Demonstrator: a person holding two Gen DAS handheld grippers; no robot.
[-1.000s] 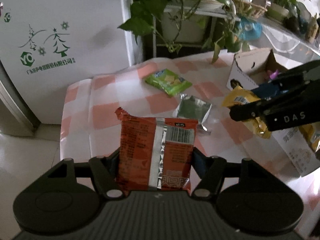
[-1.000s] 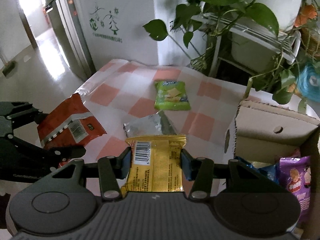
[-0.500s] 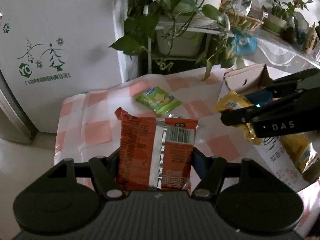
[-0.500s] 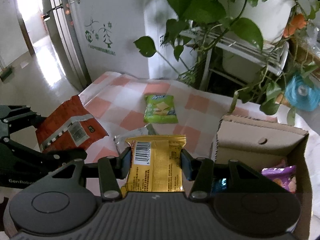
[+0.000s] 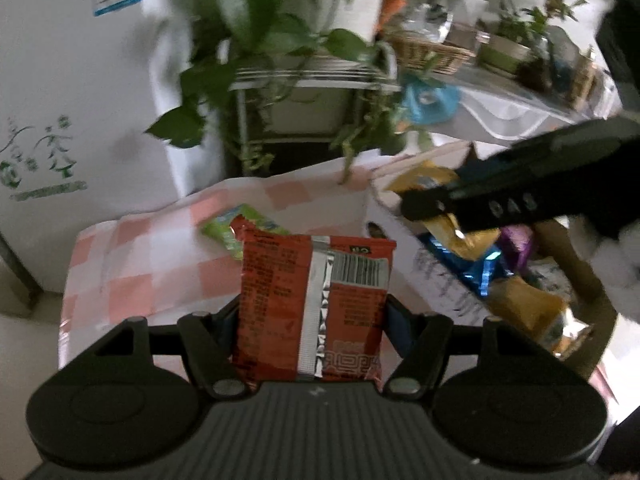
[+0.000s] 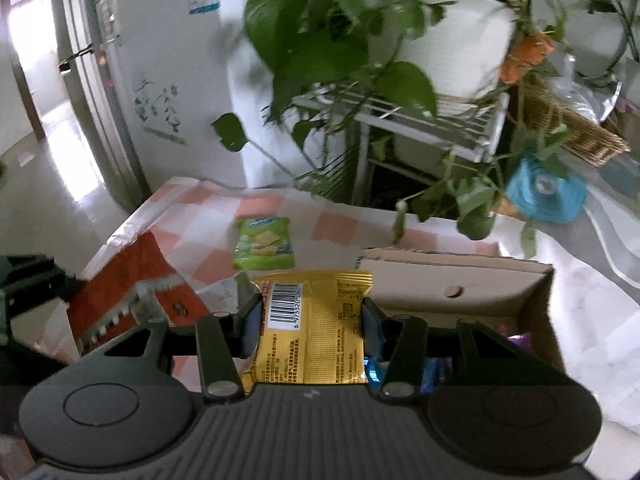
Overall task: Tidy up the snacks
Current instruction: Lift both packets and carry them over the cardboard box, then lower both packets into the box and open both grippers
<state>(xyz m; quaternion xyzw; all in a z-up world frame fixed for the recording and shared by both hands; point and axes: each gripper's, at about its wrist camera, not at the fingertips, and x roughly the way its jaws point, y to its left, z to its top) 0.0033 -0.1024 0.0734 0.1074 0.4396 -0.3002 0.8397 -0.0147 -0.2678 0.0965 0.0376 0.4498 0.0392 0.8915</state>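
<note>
My left gripper (image 5: 314,316) is shut on a red-orange snack packet (image 5: 314,304), held above the checked table. My right gripper (image 6: 312,320) is shut on a yellow snack packet (image 6: 316,332), held over the near edge of the open cardboard box (image 6: 452,276). In the left wrist view the right gripper (image 5: 424,204) hangs over the box (image 5: 440,280) with the yellow packet (image 5: 460,232). The box holds blue, purple and yellow packets. A green packet (image 6: 264,242) lies on the table. The red packet also shows in the right wrist view (image 6: 132,292).
The table has a pink-and-white checked cloth (image 6: 192,216). A silver packet (image 6: 224,290) lies on the table, mostly hidden. A white rack (image 6: 400,120) with trailing plants stands behind the table. A white fridge (image 5: 60,100) is at the left. A wicker basket (image 5: 428,52) sits on the back counter.
Both grippers have risen and moved right toward the box with their packets. The right gripper is now over the box opening.
</note>
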